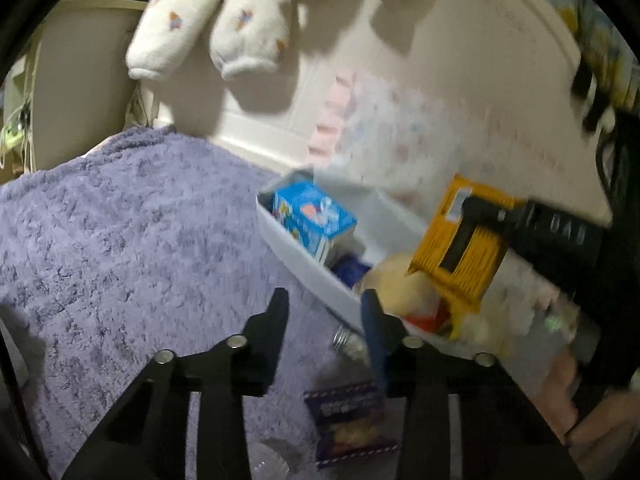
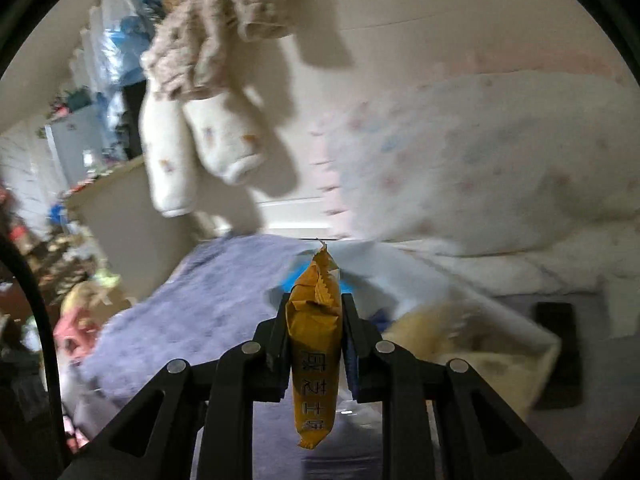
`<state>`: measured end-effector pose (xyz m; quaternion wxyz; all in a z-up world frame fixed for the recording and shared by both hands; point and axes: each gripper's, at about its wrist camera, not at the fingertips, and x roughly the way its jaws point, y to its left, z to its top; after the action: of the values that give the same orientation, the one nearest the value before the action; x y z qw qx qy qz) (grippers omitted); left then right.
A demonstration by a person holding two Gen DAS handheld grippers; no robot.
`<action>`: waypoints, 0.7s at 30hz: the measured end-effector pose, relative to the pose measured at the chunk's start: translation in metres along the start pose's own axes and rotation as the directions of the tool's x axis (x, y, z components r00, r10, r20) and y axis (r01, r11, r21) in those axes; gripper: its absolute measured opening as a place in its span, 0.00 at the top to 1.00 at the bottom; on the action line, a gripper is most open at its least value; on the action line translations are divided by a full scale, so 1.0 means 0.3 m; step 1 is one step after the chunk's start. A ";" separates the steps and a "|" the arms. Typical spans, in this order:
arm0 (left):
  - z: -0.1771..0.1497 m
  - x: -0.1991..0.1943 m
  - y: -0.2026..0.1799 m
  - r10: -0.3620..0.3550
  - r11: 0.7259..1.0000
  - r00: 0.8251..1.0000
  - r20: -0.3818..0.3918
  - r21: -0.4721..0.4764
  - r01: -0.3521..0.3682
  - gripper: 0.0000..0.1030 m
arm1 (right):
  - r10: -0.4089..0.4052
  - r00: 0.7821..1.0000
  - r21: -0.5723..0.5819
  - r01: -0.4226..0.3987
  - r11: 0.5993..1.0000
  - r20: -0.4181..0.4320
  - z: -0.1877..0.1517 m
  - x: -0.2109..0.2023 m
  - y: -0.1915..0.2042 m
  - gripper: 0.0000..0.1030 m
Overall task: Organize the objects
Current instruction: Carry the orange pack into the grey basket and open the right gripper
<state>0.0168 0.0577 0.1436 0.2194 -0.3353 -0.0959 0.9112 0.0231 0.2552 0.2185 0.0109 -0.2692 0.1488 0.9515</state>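
My right claw (image 2: 314, 334) pinches the orange snack packet (image 2: 314, 344) over the white bin (image 1: 304, 264) just ahead. It's a thin grip on a floppy wrapper, so it might slip out short of the bin. My left claw (image 1: 326, 312) hangs open and empty above the purple blanket (image 1: 120, 240), bin rim just off its right finger.

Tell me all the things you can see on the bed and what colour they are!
snack packet: one, orange-yellow, pinched between the right gripper's fingers above the bin
storage bin: one, white, on the bed beside the blanket
carton: one, blue, inside the bin at its far end
small packet: one, purple, lying on the blanket outside the bin
blanket: one, purple, fluffy, covering the bed
socks: two, cream with small prints, hanging above the bed
phone: one, black, lying flat right of the bin
left gripper: one, black, open, holding nothing
right gripper: one, black, shut on the snack packet
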 end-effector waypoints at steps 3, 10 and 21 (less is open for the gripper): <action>-0.021 0.040 -0.026 0.026 0.999 0.999 -0.045 0.039 -0.024 0.71 | -0.001 0.998 0.067 0.006 0.998 -0.066 0.003 0.057 -0.078 0.80; -0.052 0.066 -0.076 0.045 0.993 0.998 -0.049 0.108 -0.040 0.71 | 0.053 0.976 0.227 -0.004 0.974 -0.212 -0.033 0.208 -0.238 0.80; -0.061 0.078 -0.096 0.050 0.988 0.998 -0.033 0.150 -0.044 0.71 | 0.001 0.977 0.177 0.038 0.984 -0.214 -0.038 0.231 -0.205 0.79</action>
<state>0.0224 0.0946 0.1257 0.2241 -0.3368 -0.0154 0.9144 -0.0241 0.3066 0.1566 0.0281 -0.3689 0.2318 0.8997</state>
